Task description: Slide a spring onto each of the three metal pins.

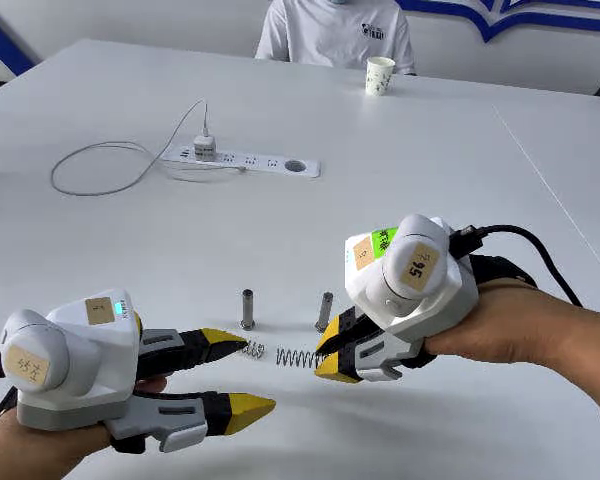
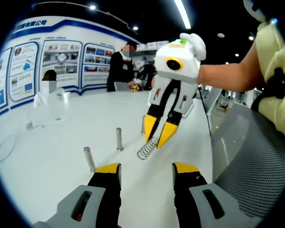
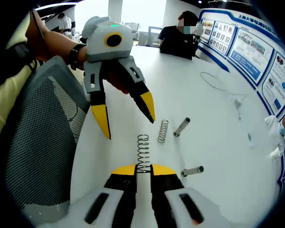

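Two short metal pins stand upright on the white table. My right gripper is shut on one end of a long spring, which sticks out to the left, level with the table. In the right gripper view the spring runs out from between the shut jaws of the gripper. A shorter spring lies loose by the left pin. My left gripper is open and holds nothing, its upper tip close to the short spring. The left gripper view has three pins, the nearest just ahead of the open gripper.
A white power strip with a plugged charger and a looping cable lies mid-table. A paper cup stands at the far edge before a seated person. A mesh chair back is beside the table.
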{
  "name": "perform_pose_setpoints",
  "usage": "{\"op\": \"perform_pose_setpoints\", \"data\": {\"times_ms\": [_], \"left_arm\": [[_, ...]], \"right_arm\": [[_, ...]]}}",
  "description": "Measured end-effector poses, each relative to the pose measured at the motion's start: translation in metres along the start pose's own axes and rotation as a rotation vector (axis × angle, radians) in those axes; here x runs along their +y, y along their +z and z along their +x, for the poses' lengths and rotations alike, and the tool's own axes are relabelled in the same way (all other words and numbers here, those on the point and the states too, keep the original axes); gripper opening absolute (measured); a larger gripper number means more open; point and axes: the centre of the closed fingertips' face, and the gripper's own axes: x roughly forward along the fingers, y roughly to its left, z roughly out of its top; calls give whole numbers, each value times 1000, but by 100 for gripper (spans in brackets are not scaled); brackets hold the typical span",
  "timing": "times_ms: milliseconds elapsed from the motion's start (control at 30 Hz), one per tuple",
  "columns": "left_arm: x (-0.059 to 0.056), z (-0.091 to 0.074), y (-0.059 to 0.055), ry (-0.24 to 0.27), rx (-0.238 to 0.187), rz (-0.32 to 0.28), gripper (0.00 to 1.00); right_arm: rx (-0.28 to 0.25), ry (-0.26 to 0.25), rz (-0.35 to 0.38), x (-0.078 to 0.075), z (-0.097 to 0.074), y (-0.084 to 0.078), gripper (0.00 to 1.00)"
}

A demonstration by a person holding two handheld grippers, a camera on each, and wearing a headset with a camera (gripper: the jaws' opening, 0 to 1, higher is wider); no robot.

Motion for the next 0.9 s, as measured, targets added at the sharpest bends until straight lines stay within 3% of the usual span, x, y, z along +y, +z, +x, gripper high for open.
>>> {"op": "perform_pose_setpoints", "data": {"times_ms": [467,900], "left_arm": [[-5,3,3,-23,-2,29,39],[-13,5,6,-51,-17,57,21]], "right_arm": [[-18,40,-84,12,0,16,12],[-25,62,-134,20,-1,19,12]]}}
